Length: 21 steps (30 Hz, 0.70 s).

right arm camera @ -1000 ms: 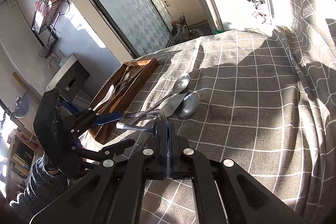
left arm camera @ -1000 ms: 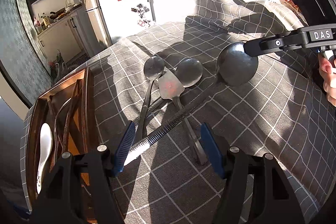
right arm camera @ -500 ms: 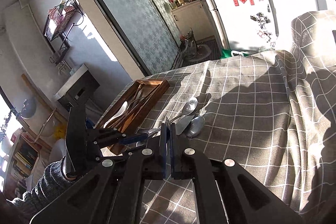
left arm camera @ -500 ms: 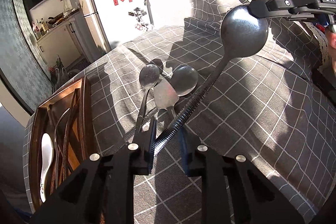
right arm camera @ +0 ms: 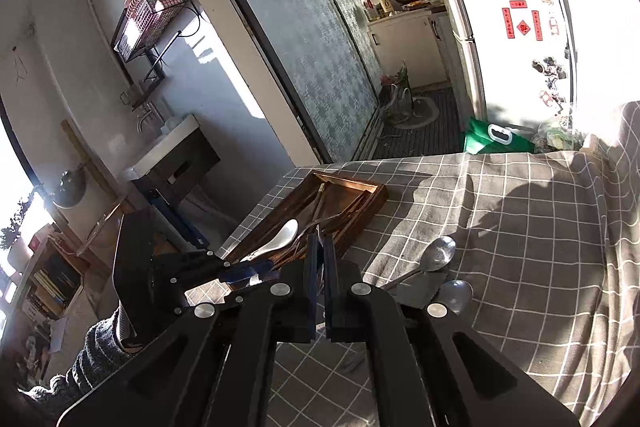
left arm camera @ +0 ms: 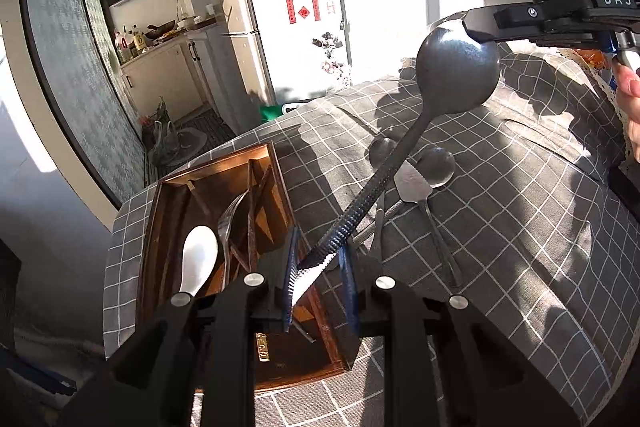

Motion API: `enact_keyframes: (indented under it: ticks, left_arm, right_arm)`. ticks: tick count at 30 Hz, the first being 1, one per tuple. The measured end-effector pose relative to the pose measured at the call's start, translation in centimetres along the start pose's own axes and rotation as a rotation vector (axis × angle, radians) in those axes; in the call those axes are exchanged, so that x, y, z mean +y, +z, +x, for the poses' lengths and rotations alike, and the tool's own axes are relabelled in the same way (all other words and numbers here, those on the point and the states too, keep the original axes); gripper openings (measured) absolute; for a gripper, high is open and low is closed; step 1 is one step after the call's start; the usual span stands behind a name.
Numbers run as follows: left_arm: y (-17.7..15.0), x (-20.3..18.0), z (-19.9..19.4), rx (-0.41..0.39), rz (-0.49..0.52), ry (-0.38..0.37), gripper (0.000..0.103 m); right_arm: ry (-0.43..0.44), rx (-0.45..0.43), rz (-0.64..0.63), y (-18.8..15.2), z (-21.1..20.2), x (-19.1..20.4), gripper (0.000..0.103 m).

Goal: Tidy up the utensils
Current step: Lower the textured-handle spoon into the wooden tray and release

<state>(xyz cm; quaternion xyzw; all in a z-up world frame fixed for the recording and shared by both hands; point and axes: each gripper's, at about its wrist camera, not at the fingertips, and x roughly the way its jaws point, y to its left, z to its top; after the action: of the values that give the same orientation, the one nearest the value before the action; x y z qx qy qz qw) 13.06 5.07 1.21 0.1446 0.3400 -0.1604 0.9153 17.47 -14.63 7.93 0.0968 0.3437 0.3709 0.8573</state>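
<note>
A large dark ladle (left arm camera: pixel 456 71) with a ribbed handle is held in the air between both grippers. My right gripper (right arm camera: pixel 320 283) is shut on the rim of its bowl; it shows at the upper right of the left wrist view (left arm camera: pixel 480 27). The handle end lies between the jaws of my left gripper (left arm camera: pixel 318 283), which stand a little apart around it, over the wooden utensil tray (left arm camera: pixel 160 211). The tray holds a white ceramic spoon (left arm camera: pixel 198 259), forks and chopsticks. Two spoons (left arm camera: pixel 436 167) and a cake server (left arm camera: pixel 412 183) lie on the checked cloth.
The grey checked tablecloth (left arm camera: pixel 520 227) covers the table, and the tray sits at its left edge. A white fridge (left arm camera: pixel 296 15) and kitchen counter stand behind. In the right wrist view the tray (right arm camera: pixel 340 203) is ahead, the loose spoons (right arm camera: pixel 440 255) to the right.
Both grippers lifted the ladle off the cloth and carried it left. The handle end now hangs over the tray. The left jaws closed from wide open to a narrow gap around the handle.
</note>
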Motion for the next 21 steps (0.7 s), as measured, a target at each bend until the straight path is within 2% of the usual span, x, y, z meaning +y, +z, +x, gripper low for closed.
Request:
enact_keyframes:
  ticks: [6, 11, 19, 21]
  left_arm:
    - [-2.9, 5.0, 1.2, 0.077, -0.105, 0.043, 0.022]
    - [-4.4, 7.2, 2.3, 0.105, -0.137, 0.043, 0.021]
    - [-5.0, 8.4, 3.9, 0.126, -0.168, 0.031, 0.02]
    - [-5.0, 8.4, 4.1, 0.13, -0.169, 0.031, 0.02]
  right_arm:
    - [0.037, 0.087, 0.02, 1.0, 8.1, 0.2, 0.002]
    - [0.019, 0.15, 0.064, 1.3, 13.6, -1.3, 0.002]
    - [-0.012, 0.181, 0.128, 0.3, 17.9, -2.7, 0.005]
    - [-0.013, 0.181, 0.142, -0.1, 18.1, -2.9, 0.013]
